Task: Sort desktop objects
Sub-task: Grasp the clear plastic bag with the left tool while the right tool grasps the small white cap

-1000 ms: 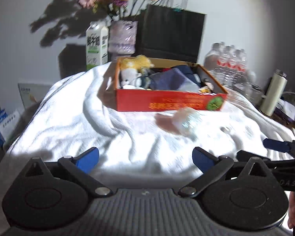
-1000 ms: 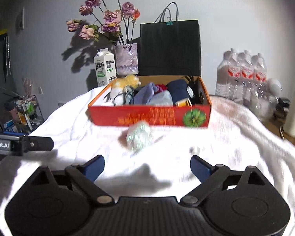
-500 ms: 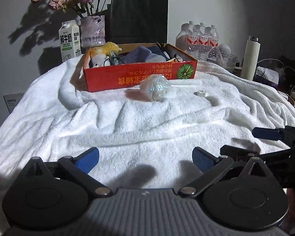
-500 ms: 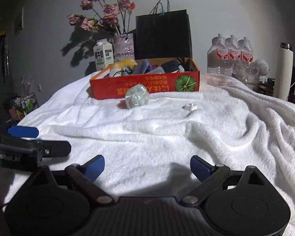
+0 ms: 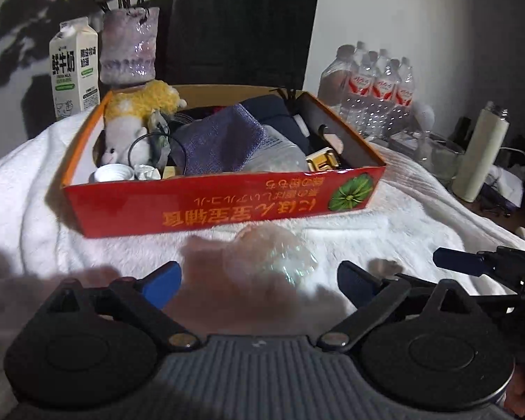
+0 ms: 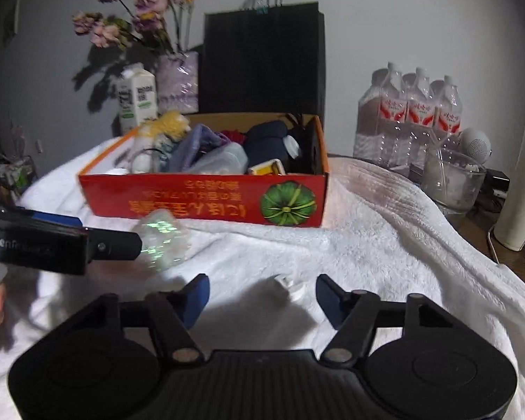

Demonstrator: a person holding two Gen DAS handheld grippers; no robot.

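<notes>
Between the spread blue tips of the left tongs [image 5: 259,280] lies a crumpled clear plastic bottle [image 5: 273,255], untouched on the fluffy white towel [image 5: 402,224] covering the desk, just before the red cardboard box [image 5: 227,210]. Half a second ago it lay well ahead; both tongs have since come in close. The left jaws have just been closing slightly. The right tongs [image 6: 260,295] have just been closing too, half-spread around a small white bottle cap [image 6: 292,285] without touching it. Soft toys, cloth and a cable fill the box.
</notes>
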